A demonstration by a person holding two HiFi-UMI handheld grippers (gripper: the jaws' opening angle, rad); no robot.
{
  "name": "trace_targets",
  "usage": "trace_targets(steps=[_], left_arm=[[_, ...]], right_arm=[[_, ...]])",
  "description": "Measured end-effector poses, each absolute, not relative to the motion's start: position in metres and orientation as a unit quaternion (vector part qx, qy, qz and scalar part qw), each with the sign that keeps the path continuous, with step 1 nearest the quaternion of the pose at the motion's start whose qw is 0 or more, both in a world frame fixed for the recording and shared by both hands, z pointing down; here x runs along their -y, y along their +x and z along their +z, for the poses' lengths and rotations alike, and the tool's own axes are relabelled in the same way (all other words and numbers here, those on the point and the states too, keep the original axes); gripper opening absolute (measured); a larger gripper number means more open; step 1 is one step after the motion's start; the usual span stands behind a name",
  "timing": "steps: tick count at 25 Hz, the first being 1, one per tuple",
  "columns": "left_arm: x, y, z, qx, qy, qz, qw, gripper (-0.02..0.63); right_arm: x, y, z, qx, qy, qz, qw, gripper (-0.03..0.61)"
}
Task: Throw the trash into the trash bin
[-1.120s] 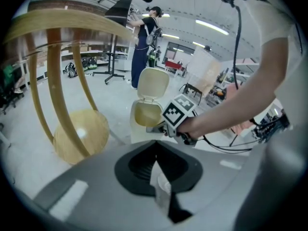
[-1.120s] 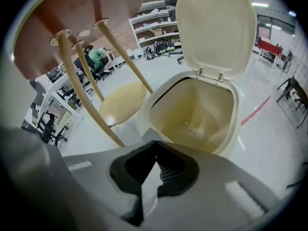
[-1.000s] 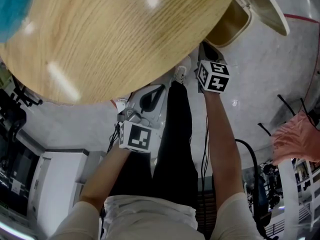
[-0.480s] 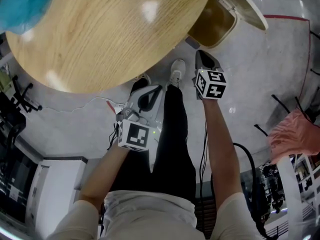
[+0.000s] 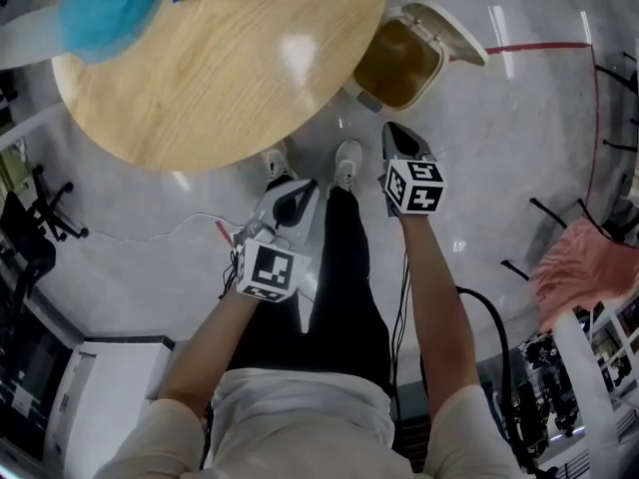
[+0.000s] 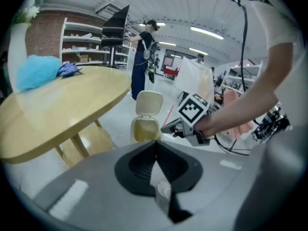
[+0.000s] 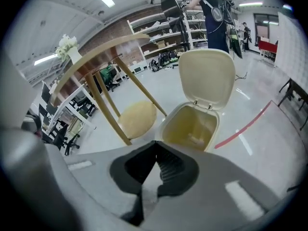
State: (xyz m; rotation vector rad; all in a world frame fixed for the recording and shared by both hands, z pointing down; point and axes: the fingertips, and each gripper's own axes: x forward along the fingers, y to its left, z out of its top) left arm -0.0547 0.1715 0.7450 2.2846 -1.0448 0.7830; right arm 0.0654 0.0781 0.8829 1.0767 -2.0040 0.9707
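Head view: left gripper (image 5: 303, 186) jaws closed, holding nothing | right gripper (image 5: 392, 133) jaws closed, holding nothing | trash bin (image 5: 399, 63) on floor right of bench (image 5: 250, 78), lid open | blue crumpled trash (image 5: 105, 8) on bench, far left.

The trash bin (image 5: 397, 66) stands just right of the table (image 5: 250, 78), trash (image 5: 105, 13) on its far-left part.

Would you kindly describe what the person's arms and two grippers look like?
Both the left gripper and right gripper are grey shells with black inner recesses, each carrying a white cube printed with black square markers. The arms are bare below short pale sleeves.
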Motion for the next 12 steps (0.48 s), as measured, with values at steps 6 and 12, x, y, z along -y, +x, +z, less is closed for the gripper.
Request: trace_targets(steps=[6,12], left_arm=[[-0.172,-0.058,0.722,0.393,0.837,0.284,0.253,0.003],[-0.165,-0.062,0.697,0.405,0.836,0.279,0.242,0.003]], right_arm=[[-0.087,0.065,0.85,0.773,0.402,0.368,0.326,0.002],[-0.094,0.057,0.815,0.786,0.39,0.36,0.318,0.002]])
